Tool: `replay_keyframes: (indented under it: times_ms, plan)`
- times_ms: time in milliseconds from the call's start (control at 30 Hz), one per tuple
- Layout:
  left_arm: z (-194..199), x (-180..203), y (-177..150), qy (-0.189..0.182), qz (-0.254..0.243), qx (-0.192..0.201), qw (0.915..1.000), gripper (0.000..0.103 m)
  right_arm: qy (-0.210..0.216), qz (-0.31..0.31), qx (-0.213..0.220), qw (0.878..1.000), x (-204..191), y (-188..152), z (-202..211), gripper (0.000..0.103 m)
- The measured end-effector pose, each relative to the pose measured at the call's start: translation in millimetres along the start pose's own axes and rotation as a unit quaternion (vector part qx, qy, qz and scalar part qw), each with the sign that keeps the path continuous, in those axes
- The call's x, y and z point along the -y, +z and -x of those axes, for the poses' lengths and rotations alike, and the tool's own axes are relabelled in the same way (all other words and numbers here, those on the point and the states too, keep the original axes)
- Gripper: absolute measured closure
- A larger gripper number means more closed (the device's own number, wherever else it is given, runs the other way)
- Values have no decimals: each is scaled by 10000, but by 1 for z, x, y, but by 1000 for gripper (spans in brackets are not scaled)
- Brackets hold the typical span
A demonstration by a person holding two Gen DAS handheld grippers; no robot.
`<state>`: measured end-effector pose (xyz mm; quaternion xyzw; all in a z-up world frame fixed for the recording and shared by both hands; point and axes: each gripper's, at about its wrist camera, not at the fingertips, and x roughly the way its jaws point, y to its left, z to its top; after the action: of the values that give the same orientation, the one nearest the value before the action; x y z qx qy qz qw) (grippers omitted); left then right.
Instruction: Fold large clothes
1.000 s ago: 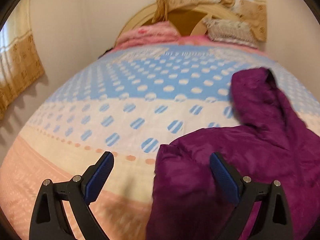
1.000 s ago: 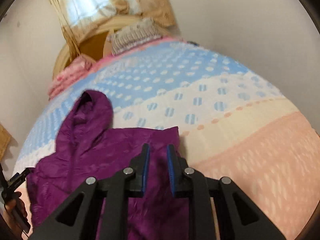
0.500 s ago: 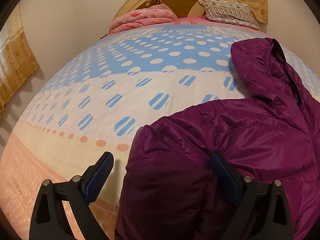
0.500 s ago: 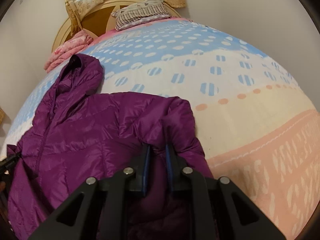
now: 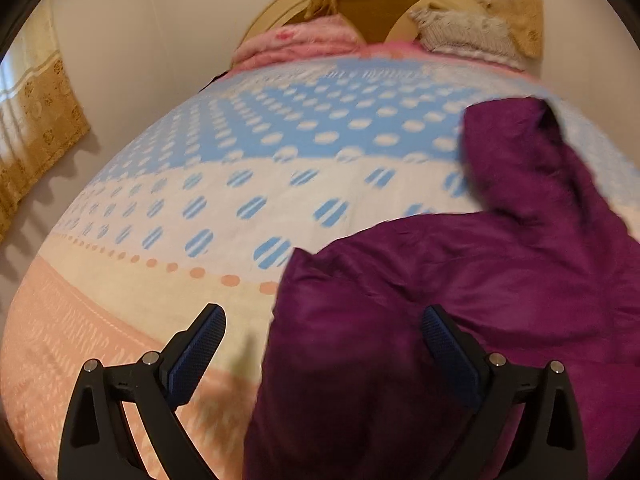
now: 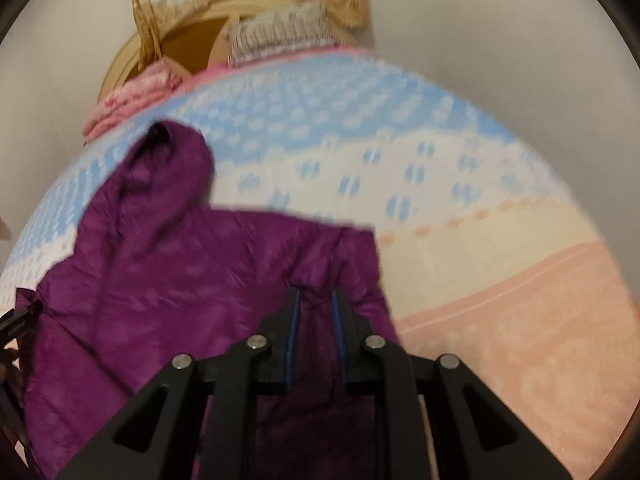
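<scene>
Our right tongs clamp a fold of the purple jacket lying on the bed. Our left tongs stand wide apart over its sleeve, pressing nothing.

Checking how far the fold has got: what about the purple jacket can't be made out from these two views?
- Jacket hem: cut off by the bottom edge in both views.
- Cloth under the right gripper: hidden by its fingers.
- Quilting and zip: lost to blur.
- Left gripper: open; contact unclear.
</scene>
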<state>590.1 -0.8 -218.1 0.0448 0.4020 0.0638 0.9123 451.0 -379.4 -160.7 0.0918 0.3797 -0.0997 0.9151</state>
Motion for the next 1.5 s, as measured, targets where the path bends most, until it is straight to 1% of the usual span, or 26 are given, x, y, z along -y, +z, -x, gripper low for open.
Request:
replay_keyframes:
  times_ms: [33, 67, 133, 167, 200, 233, 267, 333, 367, 433, 500, 567, 733, 867, 1133, 1167, 1233, 1267, 1300, 1333, 1367, 1400, 1467, 1500]
  plan:
    - [10, 4, -1, 17, -71, 48, 10000, 4, -21, 34, 61, 10000, -6, 2, 9, 80]
    - [22, 9, -4, -45, -107, 147, 9998, 4, -55, 94, 97, 9999, -14, 2, 17, 80]
    - [38, 15, -11, -178, -90, 321, 9993, 4, 87, 184, 125, 9997, -29, -4, 24, 80]
    - [44, 17, -14, -189, -82, 362, 9991, 4, 218, 233, 89, 9995, -37, -9, 23, 80]
    - [51, 20, -18, -239, -83, 442, 9987, 4, 481, 282, 53, 9984, -44, -16, 20, 80]
    - [57, 24, -23, -328, -122, 515, 9981, 4, 650, 363, 6, 9972, -49, -22, 14, 78]
    - [60, 29, -28, -348, -195, 550, 9977, 4, 591, 499, -90, 9970, -56, -32, 5, 77]
    - [62, 38, -35, -312, -364, 608, 9970, 4, 662, 471, -258, 9964, -57, -44, -11, 76]
    - [60, 44, -38, -320, -483, 588, 9966, 4, 710, 405, -379, 9959, -55, -51, -23, 75]
    - [52, 47, -43, -280, -607, 517, 9964, 4, 648, 358, -436, 9963, -51, -61, -37, 74]
    - [35, 53, -52, -265, -714, 274, 9967, 4, 676, 339, -402, 9963, -51, -63, -40, 74]
    - [21, 54, -53, -399, -717, 46, 9966, 4, 582, 433, -383, 9966, -55, -63, -42, 73]
    - [19, 54, -53, -382, -689, 66, 9969, 2, 414, 597, -320, 9968, -63, -65, -41, 72]
    - [18, 51, -54, -447, -623, 42, 9970, 1, 420, 586, -293, 9970, -60, -66, -39, 72]
    - [19, 55, -55, -338, -691, 61, 9970, 1, 386, 621, -278, 9969, -61, -67, -40, 72]
    - [19, 55, -54, -352, -690, 49, 9970, 1, 386, 623, -283, 9969, -61, -67, -40, 72]
    - [18, 51, -52, -506, -686, -76, 9963, 1, 398, 626, -317, 9967, -61, -67, -40, 71]
    - [18, 48, -47, -625, -785, -257, 9946, 1, 427, 656, -372, 9962, -61, -65, -39, 70]
    - [19, 45, -41, -678, -895, -405, 9929, 1, 511, 770, -529, 9943, -62, -61, -38, 65]
    - [20, 42, -37, -694, -922, -444, 9923, 1, 568, 850, -626, 9928, -63, -57, -37, 58]
    - [27, 34, -27, -739, -853, -331, 9931, 1, 692, 917, -719, 9908, -63, -50, -34, 54]
    - [32, 29, -20, -783, -780, -186, 9937, 1, 823, 903, -693, 9901, -62, -42, -30, 46]
    - [38, 18, 4, -891, -593, 175, 9941, 1, 807, 883, -426, 9919, -62, -19, -22, 39]
    - [36, 17, 14, -926, -552, 223, 9939, 1, 810, 875, -332, 9923, -63, -8, -21, 39]
